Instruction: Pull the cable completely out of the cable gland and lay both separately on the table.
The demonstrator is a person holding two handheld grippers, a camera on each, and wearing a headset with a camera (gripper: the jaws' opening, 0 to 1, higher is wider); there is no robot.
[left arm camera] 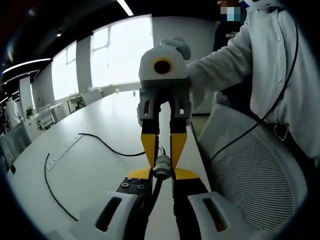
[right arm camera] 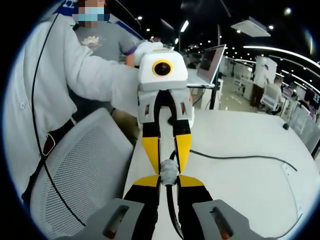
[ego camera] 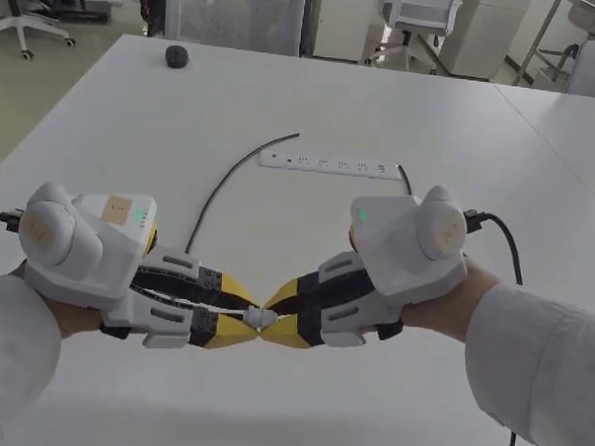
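Note:
My two grippers meet tip to tip low over the white table. Where the tips meet sits the small pale cable gland. My right gripper is shut on the gland. A black cable runs back from the gland between the jaws of my left gripper, which is shut on it. The rest of the cable lies in a curve on the table behind the grippers.
A white power strip lies flat beyond the cable. A small dark round object rests near the far edge. A mesh office chair stands at the near edge. The person's white sleeves flank the grippers.

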